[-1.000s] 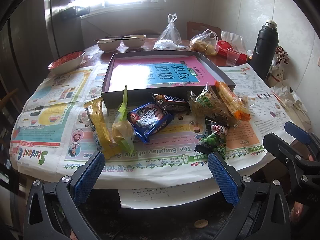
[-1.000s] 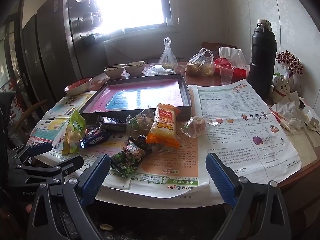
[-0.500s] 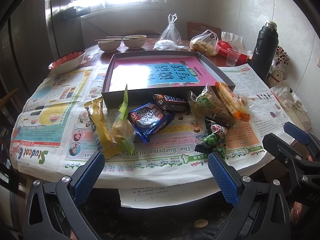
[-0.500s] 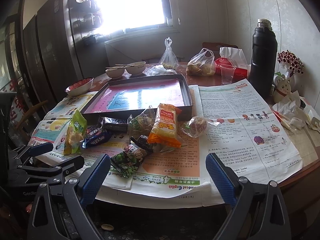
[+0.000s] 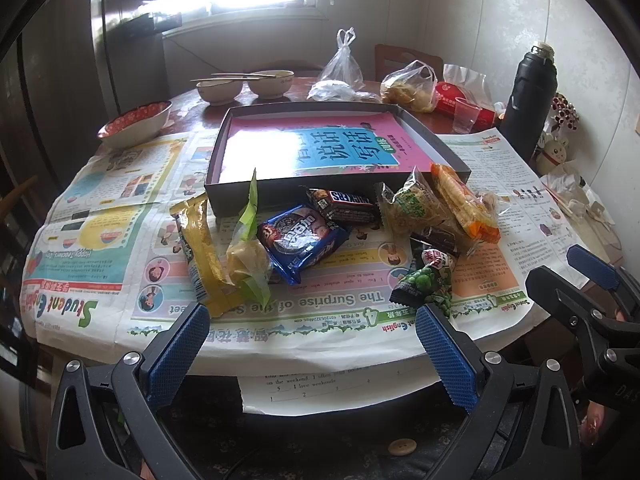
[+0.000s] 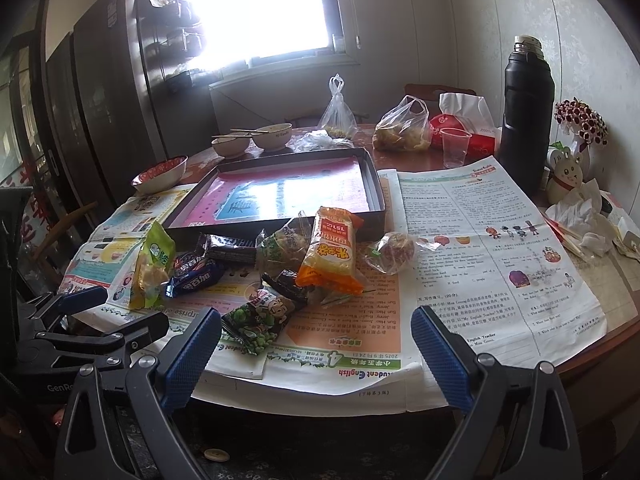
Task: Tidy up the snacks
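A pile of snack packets lies on newspaper in front of a shallow dark box lined with a pink sheet. Among them are a blue cookie pack, a dark chocolate bar, a yellow wrapper, a green pea bag and an orange packet. My left gripper stands open at the table's near edge, empty. My right gripper is open too, just short of the pea bag, and shows at the right of the left wrist view.
Behind the box stand two bowls with chopsticks, a red-patterned bowl, plastic bags, a clear cup and a tall black flask. Crumpled tissues lie at the right edge. Bare newspaper spreads right of the snacks.
The right wrist view has crept slightly closer to the snack pile. The left gripper holds still. No snack has moved.
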`<action>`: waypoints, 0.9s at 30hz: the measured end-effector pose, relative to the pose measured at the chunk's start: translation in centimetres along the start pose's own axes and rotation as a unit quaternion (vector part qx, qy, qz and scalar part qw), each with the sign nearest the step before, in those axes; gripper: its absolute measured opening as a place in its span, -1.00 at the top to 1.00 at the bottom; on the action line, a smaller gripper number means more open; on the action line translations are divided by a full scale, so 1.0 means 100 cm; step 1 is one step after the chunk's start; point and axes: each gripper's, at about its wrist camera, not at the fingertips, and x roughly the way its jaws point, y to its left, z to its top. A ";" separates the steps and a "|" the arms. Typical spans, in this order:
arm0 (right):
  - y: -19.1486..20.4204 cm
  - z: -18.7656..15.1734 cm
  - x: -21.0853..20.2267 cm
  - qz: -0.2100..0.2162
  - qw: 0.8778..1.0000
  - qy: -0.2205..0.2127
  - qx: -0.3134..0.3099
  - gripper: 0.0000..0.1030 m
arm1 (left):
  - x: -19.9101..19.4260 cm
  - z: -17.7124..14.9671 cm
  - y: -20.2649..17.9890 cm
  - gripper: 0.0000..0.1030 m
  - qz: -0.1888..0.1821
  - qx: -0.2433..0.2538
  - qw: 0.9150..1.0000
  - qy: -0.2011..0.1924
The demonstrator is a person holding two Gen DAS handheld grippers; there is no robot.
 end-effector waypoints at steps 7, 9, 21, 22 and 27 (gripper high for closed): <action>0.000 -0.001 -0.001 0.002 1.000 -0.001 0.004 -0.86 | -0.001 0.000 0.000 -0.99 -0.001 0.000 1.000 -0.001; -0.001 -0.001 -0.001 0.002 1.000 -0.001 0.005 -0.86 | -0.002 -0.001 0.000 -0.99 -0.001 0.000 1.000 -0.002; -0.005 0.000 -0.001 0.001 1.000 -0.002 0.010 -0.84 | -0.002 0.000 0.004 -0.99 -0.004 -0.005 1.000 -0.003; -0.005 0.000 0.000 0.001 1.000 -0.001 0.011 -0.84 | -0.002 0.000 0.005 -0.99 -0.005 -0.006 1.000 -0.003; -0.007 0.000 0.001 0.001 1.000 0.000 0.014 -0.84 | -0.001 0.001 0.009 -0.99 -0.006 -0.012 1.000 -0.001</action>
